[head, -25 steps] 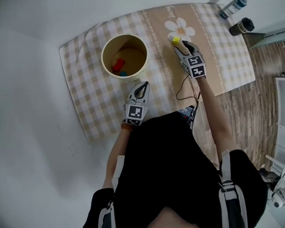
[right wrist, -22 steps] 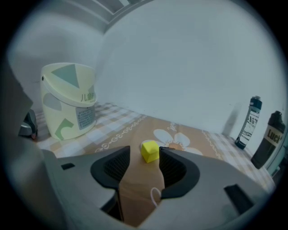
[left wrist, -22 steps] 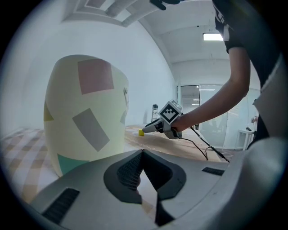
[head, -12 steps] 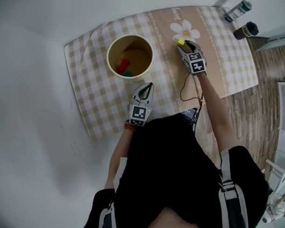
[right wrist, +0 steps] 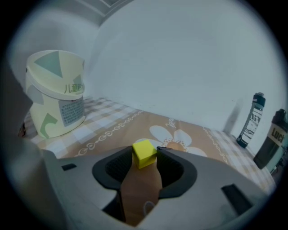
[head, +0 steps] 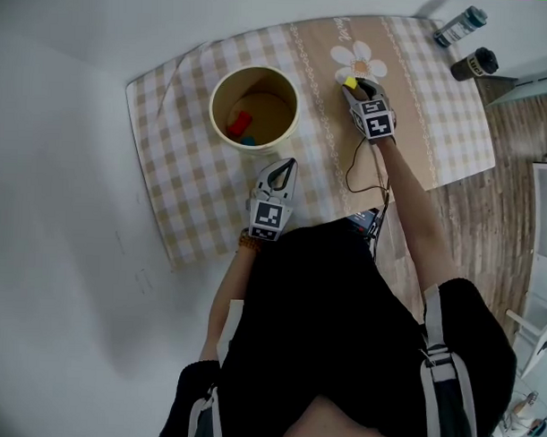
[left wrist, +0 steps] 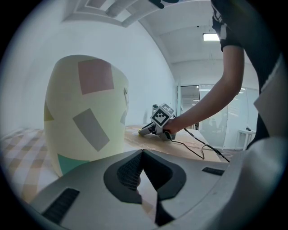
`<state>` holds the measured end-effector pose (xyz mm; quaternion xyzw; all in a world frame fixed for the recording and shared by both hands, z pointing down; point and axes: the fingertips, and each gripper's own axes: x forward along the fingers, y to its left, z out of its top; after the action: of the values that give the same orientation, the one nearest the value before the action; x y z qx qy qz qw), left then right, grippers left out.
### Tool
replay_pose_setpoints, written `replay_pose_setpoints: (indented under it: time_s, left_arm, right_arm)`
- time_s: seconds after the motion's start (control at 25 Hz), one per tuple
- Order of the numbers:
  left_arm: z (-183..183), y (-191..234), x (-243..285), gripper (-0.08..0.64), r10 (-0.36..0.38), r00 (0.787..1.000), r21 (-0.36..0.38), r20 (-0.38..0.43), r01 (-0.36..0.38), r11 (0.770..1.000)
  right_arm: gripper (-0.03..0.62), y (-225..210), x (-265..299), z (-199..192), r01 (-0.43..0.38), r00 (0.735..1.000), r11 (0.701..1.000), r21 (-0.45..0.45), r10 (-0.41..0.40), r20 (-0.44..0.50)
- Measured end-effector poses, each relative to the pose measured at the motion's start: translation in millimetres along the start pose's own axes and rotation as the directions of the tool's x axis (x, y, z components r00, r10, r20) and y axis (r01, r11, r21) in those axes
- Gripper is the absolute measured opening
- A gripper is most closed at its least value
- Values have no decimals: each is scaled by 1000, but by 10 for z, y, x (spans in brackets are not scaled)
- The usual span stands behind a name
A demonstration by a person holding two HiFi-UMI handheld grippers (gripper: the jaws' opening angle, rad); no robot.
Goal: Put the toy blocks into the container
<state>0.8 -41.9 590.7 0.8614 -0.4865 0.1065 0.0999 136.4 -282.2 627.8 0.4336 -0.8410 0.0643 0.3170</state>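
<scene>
A small yellow block (right wrist: 144, 153) lies on the daisy print of the tablecloth, between the pads of my right gripper (right wrist: 145, 157). Its jaws have just been closing, and both pads now touch the block's sides. In the head view this gripper (head: 352, 86) sits at the cloth's far right with the yellow block (head: 350, 82) at its tip. The cream container (head: 216, 113) stands upright to its left, holding a red block (head: 239, 123) and a blue one (head: 247, 140). My left gripper (head: 277, 167) rests shut and empty just in front of the container (left wrist: 85, 112).
The checked tablecloth (head: 168, 174) covers a white table. Two bottles (head: 459, 25) (head: 474, 63) stand beyond the cloth's far right corner, also seen as bottles (right wrist: 251, 120) in the right gripper view. A black cable (head: 356, 171) trails from the right gripper.
My right gripper has sunk a little around the yellow block and its jaws have narrowed onto it. The left gripper has stayed put.
</scene>
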Motion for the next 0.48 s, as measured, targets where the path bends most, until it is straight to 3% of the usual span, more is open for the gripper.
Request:
replay_pose_setpoints:
  time_s: [0.28,0.48]
  left_arm:
    - [16,0,2,2,0,1000,-3,1,0,1000]
    - [15,9,7,2,0,1000,-4,0,0,1000]
  right_arm:
    - [178,210,-269,90,-32,997,999,0,32,64]
    - [178,631,-620,157,-126,981,992,-19,128,144]
